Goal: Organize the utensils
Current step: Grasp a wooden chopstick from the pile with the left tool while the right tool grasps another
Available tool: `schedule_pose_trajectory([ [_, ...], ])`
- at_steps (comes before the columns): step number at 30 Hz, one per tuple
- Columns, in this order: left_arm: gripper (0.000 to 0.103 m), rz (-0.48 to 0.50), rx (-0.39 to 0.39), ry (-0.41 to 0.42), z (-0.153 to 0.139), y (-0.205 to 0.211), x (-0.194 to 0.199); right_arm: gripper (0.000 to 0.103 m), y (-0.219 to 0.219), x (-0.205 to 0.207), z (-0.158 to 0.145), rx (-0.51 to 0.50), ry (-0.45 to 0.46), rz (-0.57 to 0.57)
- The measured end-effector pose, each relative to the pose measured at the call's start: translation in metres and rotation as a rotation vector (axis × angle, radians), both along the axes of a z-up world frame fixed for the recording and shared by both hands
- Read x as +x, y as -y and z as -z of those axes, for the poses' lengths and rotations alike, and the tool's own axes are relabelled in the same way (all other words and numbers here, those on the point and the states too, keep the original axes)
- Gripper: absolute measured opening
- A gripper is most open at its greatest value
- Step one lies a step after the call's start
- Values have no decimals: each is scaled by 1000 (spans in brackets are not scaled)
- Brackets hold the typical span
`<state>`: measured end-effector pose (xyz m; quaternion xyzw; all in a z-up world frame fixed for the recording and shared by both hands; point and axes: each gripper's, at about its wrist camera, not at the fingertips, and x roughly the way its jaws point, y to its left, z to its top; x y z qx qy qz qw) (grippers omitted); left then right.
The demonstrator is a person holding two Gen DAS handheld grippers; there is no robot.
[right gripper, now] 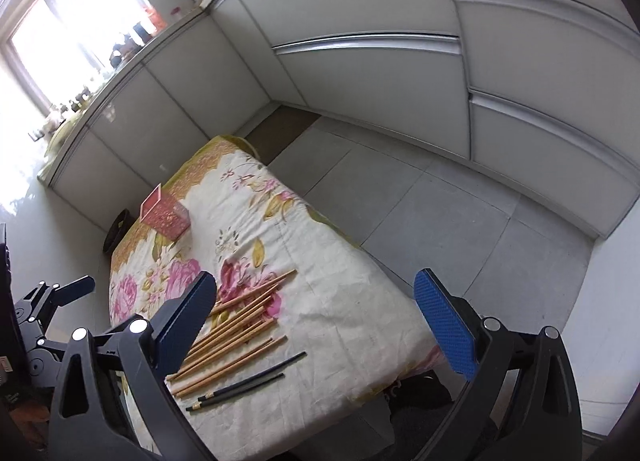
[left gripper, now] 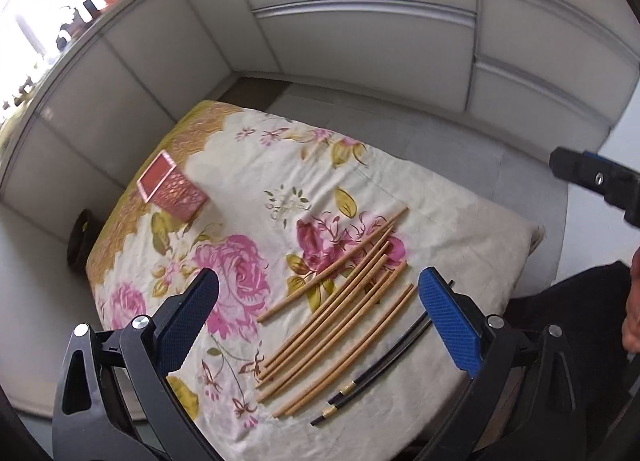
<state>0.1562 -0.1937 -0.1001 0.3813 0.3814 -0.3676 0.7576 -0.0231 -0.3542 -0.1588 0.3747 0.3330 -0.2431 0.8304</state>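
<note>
A table [left gripper: 460, 229] under a floral cloth [left gripper: 256, 165] is carrying everything here. Wooden chopsticks [left gripper: 344, 301] are lying loosely side by side near the table's front edge, all slanting the same way, and one of them is sitting slightly apart from the bunch on the far side. Just beside them, on the side nearest the edge, two black chopsticks [left gripper: 380, 373] with gold bands are lying close together. A pink basket [left gripper: 172, 189] with a cut-out pattern is sitting well apart from them, toward the far left corner of the cloth.

The left gripper [left gripper: 320, 317] is hovering above the chopsticks with its jaws spread wide and holding nothing; in its own view the sticks are showing between the two blue pads. The right gripper [right gripper: 316, 325] is hanging over the right side of the table, its jaws also spread and empty, with the wooden sticks partly hidden behind its left finger [right gripper: 184, 321]. In the right wrist view the left gripper is showing as a dark frame at the left margin. A dark sleeve [left gripper: 576, 301] is showing at the right of the left wrist view. White cabinets [right gripper: 360, 61] are lining the room behind the table, and a window [right gripper: 68, 17] is glowing at the upper left.
</note>
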Motion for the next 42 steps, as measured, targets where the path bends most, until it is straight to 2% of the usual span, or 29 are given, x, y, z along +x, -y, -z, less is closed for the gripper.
schedule_pose_trajectory([
  [2, 96, 86, 67, -6, 17, 17, 11, 96, 11, 0, 12, 19, -10, 45],
  [4, 95, 167, 118, -51, 32, 34, 22, 96, 20, -2, 16, 70, 31, 79],
  [6, 92, 222, 172, -94, 46, 51, 34, 96, 21, -1, 16, 53, 55, 90],
  [10, 76, 320, 268, -146, 76, 73, 52, 96, 23, 6, 18, 62, 76, 103],
  [11, 68, 328, 295, -157, 84, 76, 58, 96, 24, 8, 19, 68, 80, 100],
  [14, 56, 362, 353, -226, 104, 80, 71, 96, 24, 16, 23, 95, 76, 89],
  [18, 43, 421, 383, -290, 117, 78, 79, 96, 27, 21, 31, 141, 71, 89],
  [20, 29, 445, 391, -329, 121, 76, 82, 96, 27, 24, 33, 150, 70, 87],
  [23, 16, 476, 409, -364, 127, 77, 84, 96, 27, 29, 35, 156, 64, 80],
  [32, 15, 552, 417, -384, 131, 86, 76, 96, 27, 38, 39, 161, 34, 78],
  [36, 15, 576, 453, -378, 135, 87, 68, 96, 25, 42, 42, 167, 14, 68],
  [40, 13, 573, 460, -385, 146, 89, 61, 96, 23, 50, 45, 172, -20, 47],
  [42, 9, 552, 444, -391, 150, 88, 63, 96, 23, 63, 54, 210, -68, 2],
])
